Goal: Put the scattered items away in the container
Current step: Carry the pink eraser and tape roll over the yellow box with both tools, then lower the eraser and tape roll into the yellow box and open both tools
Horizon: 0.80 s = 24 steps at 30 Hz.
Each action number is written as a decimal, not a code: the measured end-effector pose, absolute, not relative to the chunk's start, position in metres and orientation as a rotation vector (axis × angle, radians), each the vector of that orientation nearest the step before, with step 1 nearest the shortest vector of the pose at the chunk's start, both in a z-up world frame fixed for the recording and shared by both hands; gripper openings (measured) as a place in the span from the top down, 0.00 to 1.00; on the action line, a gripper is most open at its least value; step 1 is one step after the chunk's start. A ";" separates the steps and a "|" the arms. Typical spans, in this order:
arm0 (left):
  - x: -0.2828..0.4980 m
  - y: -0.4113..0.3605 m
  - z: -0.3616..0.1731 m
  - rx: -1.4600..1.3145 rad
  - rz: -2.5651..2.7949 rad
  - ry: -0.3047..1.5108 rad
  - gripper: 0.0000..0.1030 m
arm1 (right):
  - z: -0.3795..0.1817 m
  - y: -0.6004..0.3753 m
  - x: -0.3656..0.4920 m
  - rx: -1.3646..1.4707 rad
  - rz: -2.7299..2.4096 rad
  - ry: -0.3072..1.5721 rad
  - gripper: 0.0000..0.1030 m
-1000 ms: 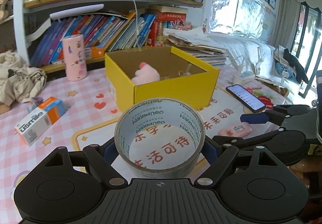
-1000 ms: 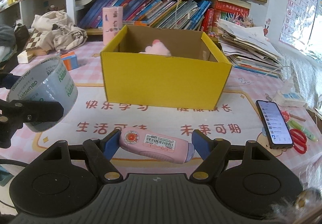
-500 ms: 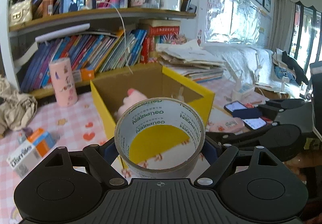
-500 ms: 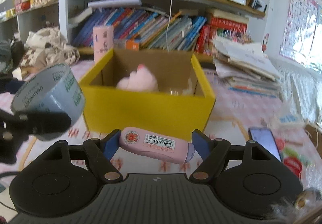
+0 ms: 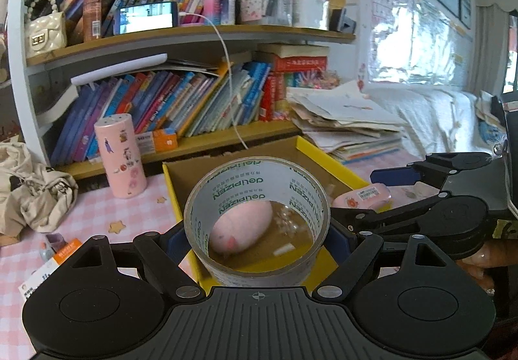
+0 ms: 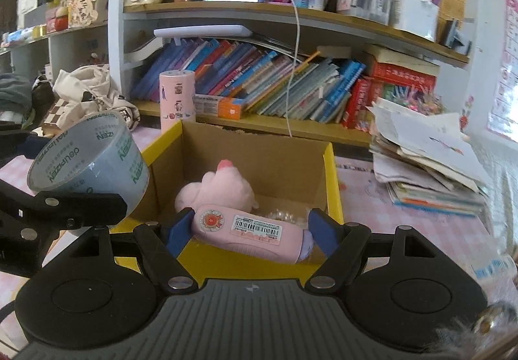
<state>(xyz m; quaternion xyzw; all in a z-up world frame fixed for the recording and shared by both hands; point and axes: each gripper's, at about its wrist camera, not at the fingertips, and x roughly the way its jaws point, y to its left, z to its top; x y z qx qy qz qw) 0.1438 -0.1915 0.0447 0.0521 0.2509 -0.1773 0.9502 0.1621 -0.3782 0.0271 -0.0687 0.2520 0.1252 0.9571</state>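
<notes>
- Left wrist view: we are counting one tape roll (image 5: 257, 217), one yellow box (image 5: 327, 154), one pink plush toy (image 5: 241, 230) and one pink device (image 5: 361, 198).
- Our left gripper (image 5: 255, 235) is clamping the tape roll across its width, a blue pad pressing on each side, so it is gripping the roll.
- The roll is sitting above the box's near part, and we are looking through its hole at the plush toy lying on the box floor.
- Our right gripper (image 5: 367, 190) is showing at the right, carrying the pink device over the box's right wall.
- The roll is hiding much of the box's inside; small pale bits on the floor are too unclear to name. One pink canister (image 5: 119, 156) is standing on the table (image 5: 97, 214) left of the box, and a carton (image 5: 48, 266) is partly covered by the gripper body.
- Right wrist view: we are counting one pink device (image 6: 251, 232), one tape roll (image 6: 89, 156), one box (image 6: 333, 185) and one plush toy (image 6: 217, 190).
- Our right gripper (image 6: 251, 230) is holding the device lengthwise, its blue pads pressing on both ends, above the box's near wall.
- The plush toy is lying inside, just behind the device, which is covering its lower part.
- The left gripper (image 6: 64, 166) is being cut off at the frame's left edge, with the roll over the box's left wall.
- Something clear beside the plush toy is too indistinct to identify.
</notes>
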 end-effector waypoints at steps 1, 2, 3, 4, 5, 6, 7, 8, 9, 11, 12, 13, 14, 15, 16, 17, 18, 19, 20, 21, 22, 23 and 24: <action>0.149 -0.193 0.045 0.105 -0.351 0.511 0.18 | 0.027 -0.380 0.168 -0.146 0.268 0.511 0.27; 0.154 -0.195 0.045 0.103 -0.340 0.512 0.18 | 0.027 -0.382 0.174 -0.153 0.281 0.512 0.27; 0.160 -0.197 0.046 0.101 -0.329 0.513 0.18 | 0.026 -0.384 0.180 -0.162 0.295 0.513 0.27; 0.164 -0.200 0.046 0.100 -0.321 0.514 0.18 | 0.026 -0.385 0.187 -0.175 0.312 0.516 0.27; 0.168 -0.202 0.047 0.098 -0.313 0.515 0.18 | 0.025 -0.386 0.193 -0.186 0.326 0.518 0.27; 0.175 -0.203 0.048 0.090 -0.306 0.520 0.18 | 0.024 -0.387 0.199 -0.200 0.343 0.522 0.27; 0.180 -0.204 0.047 0.079 -0.302 0.527 0.18 | 0.023 -0.388 0.206 -0.214 0.363 0.529 0.27; 0.186 -0.205 0.047 0.065 -0.301 0.538 0.18 | 0.023 -0.388 0.213 -0.231 0.385 0.537 0.27; 0.193 -0.206 0.047 0.049 -0.298 0.549 0.18 | 0.021 -0.388 0.220 -0.254 0.410 0.546 0.27; 0.204 -0.209 0.046 0.040 -0.296 0.566 0.18 | 0.018 -0.387 0.231 -0.302 0.450 0.564 0.27; 0.210 -0.211 0.044 0.040 -0.294 0.575 0.18 | 0.016 -0.386 0.236 -0.327 0.472 0.575 0.27; 0.216 -0.213 0.043 0.041 -0.293 0.586 0.18 | 0.015 -0.385 0.241 -0.349 0.489 0.580 0.27; 0.221 -0.215 0.041 0.041 -0.291 0.597 0.18 | 0.013 -0.384 0.246 -0.371 0.506 0.587 0.27; 0.228 -0.217 0.039 0.041 -0.285 0.614 0.18 | 0.011 -0.383 0.250 -0.387 0.519 0.590 0.27; 0.232 -0.218 0.037 0.043 -0.281 0.626 0.18 | 0.010 -0.382 0.254 -0.403 0.532 0.593 0.27; 0.236 -0.220 0.035 0.047 -0.277 0.636 0.18 | 0.009 -0.381 0.258 -0.424 0.550 0.596 0.27; 0.239 -0.222 0.034 0.052 -0.276 0.642 0.18 | 0.008 -0.380 0.260 -0.440 0.564 0.596 0.27; 0.242 -0.224 0.033 0.057 -0.279 0.646 0.18 | 0.007 -0.378 0.264 -0.461 0.580 0.600 0.27; 0.245 -0.226 0.033 0.063 -0.282 0.650 0.18 | 0.005 -0.377 0.267 -0.484 0.598 0.604 0.27; 0.248 -0.228 0.031 0.072 -0.285 0.658 0.18 | 0.004 -0.376 0.271 -0.508 0.616 0.610 0.27; 0.251 -0.229 0.031 0.079 -0.286 0.667 0.18 | 0.003 -0.374 0.274 -0.533 0.632 0.618 0.27; 0.255 -0.231 0.029 0.083 -0.286 0.676 0.18 | 0.001 -0.372 0.277 -0.559 0.648 0.624 0.27; 0.258 -0.232 0.027 0.086 -0.284 0.689 0.18 | -0.001 -0.371 0.281 -0.586 0.665 0.631 0.27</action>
